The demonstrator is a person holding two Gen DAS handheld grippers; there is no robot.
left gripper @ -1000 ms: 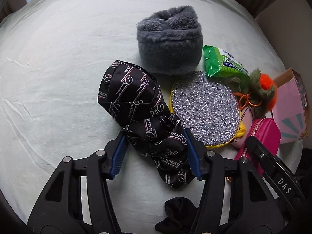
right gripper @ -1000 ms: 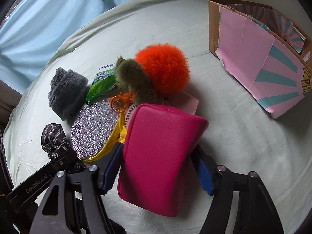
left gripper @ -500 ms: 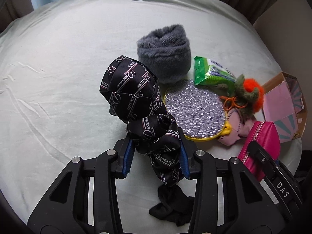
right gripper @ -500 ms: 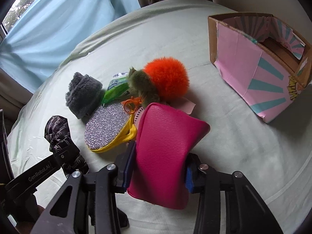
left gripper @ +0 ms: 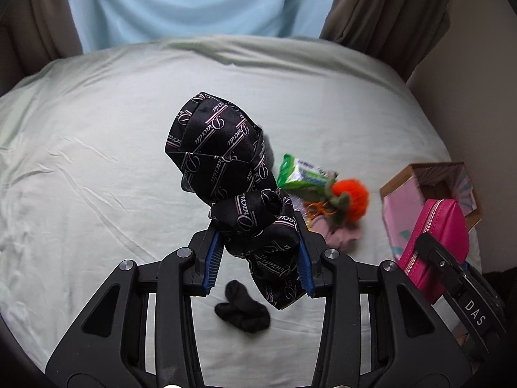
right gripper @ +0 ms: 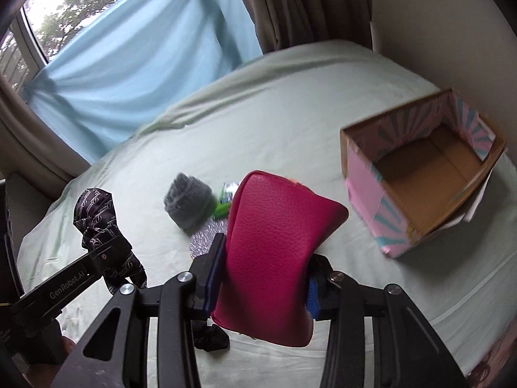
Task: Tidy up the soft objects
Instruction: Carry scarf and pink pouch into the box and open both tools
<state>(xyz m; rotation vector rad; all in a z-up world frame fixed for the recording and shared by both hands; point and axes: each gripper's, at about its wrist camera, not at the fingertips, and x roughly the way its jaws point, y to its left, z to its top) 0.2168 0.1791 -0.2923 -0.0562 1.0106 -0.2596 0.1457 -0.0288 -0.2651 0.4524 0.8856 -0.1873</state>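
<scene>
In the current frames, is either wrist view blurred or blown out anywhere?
Right wrist view: the window is overexposed at upper left, the pink box edges smear with motion, and the pink pouch stays sharp. Left wrist view: mostly crisp, with the black printed cloth sharp; the fisheye bends the bed edge.

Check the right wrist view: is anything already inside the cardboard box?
No, the cardboard box shows only its bare brown floor, and the pink pouch sits in the right gripper.
</scene>
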